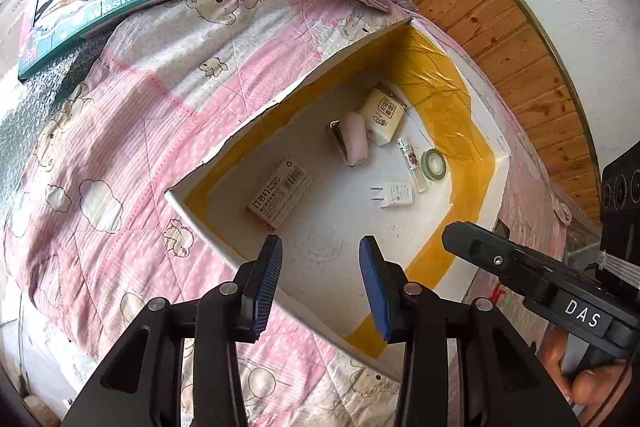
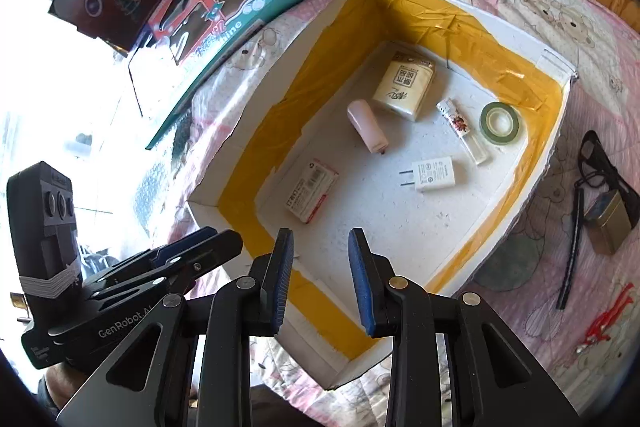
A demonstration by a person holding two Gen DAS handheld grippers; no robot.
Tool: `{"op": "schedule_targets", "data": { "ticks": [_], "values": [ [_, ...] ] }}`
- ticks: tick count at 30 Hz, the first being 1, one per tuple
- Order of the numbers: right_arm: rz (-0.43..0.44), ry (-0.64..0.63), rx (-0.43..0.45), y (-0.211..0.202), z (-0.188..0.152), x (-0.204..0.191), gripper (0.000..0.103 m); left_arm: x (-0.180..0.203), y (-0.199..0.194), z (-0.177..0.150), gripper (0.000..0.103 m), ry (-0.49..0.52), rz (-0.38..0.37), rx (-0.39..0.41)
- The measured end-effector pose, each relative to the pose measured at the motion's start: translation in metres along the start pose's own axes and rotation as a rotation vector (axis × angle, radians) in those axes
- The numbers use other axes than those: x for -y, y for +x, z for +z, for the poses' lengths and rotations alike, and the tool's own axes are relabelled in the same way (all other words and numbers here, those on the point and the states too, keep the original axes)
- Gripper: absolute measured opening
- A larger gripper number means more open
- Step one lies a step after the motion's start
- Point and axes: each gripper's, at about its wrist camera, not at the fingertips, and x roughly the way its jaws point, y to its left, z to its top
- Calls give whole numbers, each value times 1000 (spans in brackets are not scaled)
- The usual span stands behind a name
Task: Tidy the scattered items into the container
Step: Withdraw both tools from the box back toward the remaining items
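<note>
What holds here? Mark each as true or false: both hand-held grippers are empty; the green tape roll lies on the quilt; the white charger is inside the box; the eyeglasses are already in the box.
1. Both the left hand-held gripper and right hand-held gripper are empty. True.
2. The green tape roll lies on the quilt. False: it lies inside the box.
3. The white charger is inside the box. True.
4. The eyeglasses are in the box. False: they lie on the quilt outside it.
</note>
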Motion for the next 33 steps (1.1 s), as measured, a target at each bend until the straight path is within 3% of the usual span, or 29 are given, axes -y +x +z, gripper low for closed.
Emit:
{"op": "schedule_targets", "data": {
  "ticks": [9,25,33],
  "values": [
    [3,13,59,-27,-41,1,32,14,-30,-18,42,94,-7,38],
    [30,195,147,-59,-113,48,32,68,-44,-54,42,305,-11,47],
    [27,306,181,-65,-145,83,32,105,-38,-68,42,460,16,60]
  ]
}}
